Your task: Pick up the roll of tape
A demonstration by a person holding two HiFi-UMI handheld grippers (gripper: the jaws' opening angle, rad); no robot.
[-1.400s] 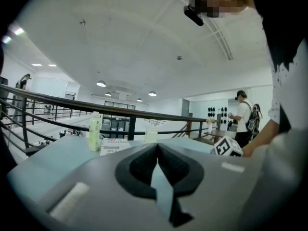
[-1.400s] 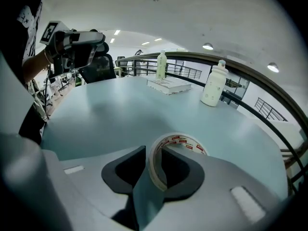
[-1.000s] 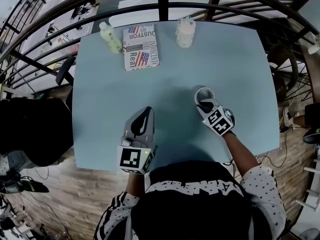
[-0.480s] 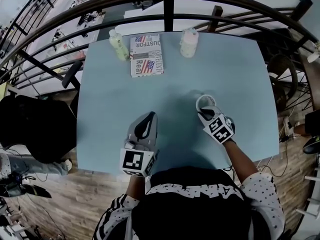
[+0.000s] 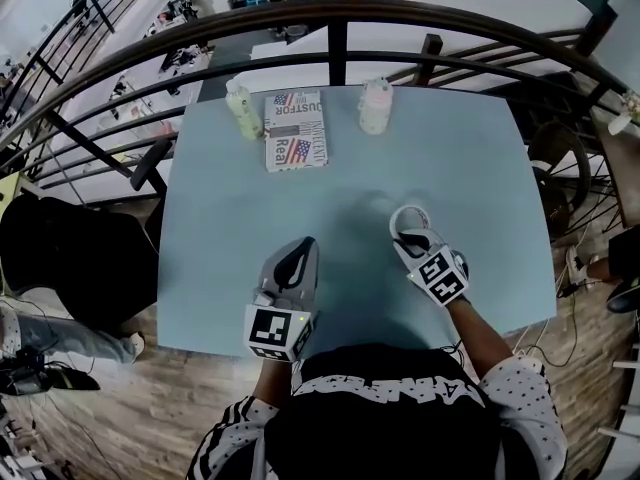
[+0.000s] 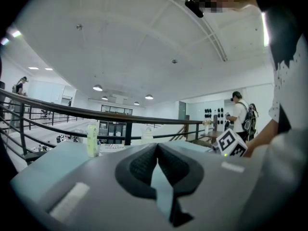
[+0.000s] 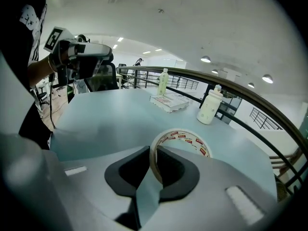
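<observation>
The roll of tape (image 5: 408, 218) is a pale ring with red print, held on edge above the light blue table (image 5: 470, 168). My right gripper (image 5: 408, 236) is shut on its near wall, one pad inside the ring and one outside. In the right gripper view the tape roll (image 7: 185, 141) rises out of the right gripper (image 7: 155, 153) with the tabletop well below it. My left gripper (image 5: 300, 248) hovers over the table's near left part, shut and holding nothing. The left gripper (image 6: 157, 150) points almost level in its own view, tips together.
At the table's far edge stand a green bottle (image 5: 241, 108), a flat printed box with flags (image 5: 296, 130) and a white bottle (image 5: 374, 106). A dark curved railing (image 5: 330, 13) runs behind the table. A black chair (image 5: 60, 258) is at the left.
My right gripper has risen from the table with the tape roll in its jaws. The left gripper has hardly shifted.
</observation>
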